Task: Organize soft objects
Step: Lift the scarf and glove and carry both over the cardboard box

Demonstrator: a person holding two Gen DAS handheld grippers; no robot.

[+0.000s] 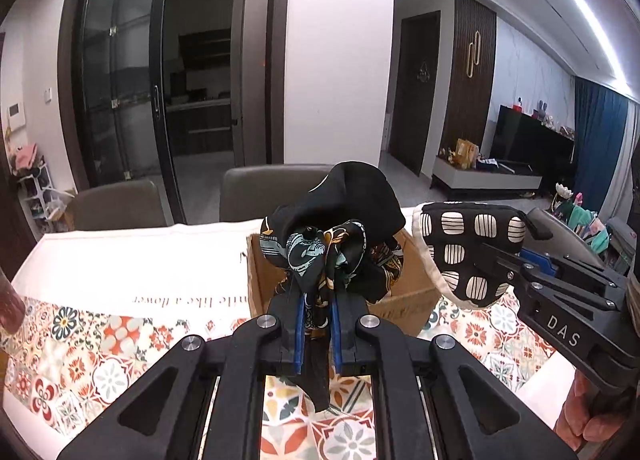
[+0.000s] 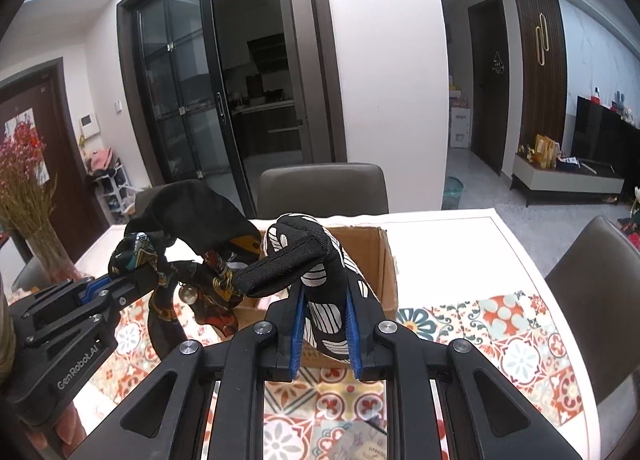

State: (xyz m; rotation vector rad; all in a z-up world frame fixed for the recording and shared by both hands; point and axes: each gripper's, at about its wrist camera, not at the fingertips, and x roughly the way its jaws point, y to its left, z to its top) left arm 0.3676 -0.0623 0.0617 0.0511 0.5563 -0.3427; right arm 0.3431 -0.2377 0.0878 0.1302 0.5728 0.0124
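Observation:
My left gripper [image 1: 316, 300] is shut on a black patterned scarf [image 1: 332, 228], bunched up and held above the open cardboard box [image 1: 404, 300]. My right gripper [image 2: 326, 300] is shut on a black oven mitt with white striped patches [image 2: 316, 256], held over the near side of the same box [image 2: 380, 260]. In the left wrist view the mitt [image 1: 468, 248] hangs at the box's right side, in the right gripper [image 1: 500, 264]. In the right wrist view the scarf [image 2: 200, 220] and left gripper [image 2: 120, 284] are at the left, beside the mitt.
The table [image 1: 120, 260] has a white cloth with a floral tile-pattern runner [image 2: 500, 324]. A vase of dried flowers [image 2: 28, 188] stands at the table's left. Grey chairs [image 2: 324, 188] stand at the far side and one [image 2: 600, 260] at the right.

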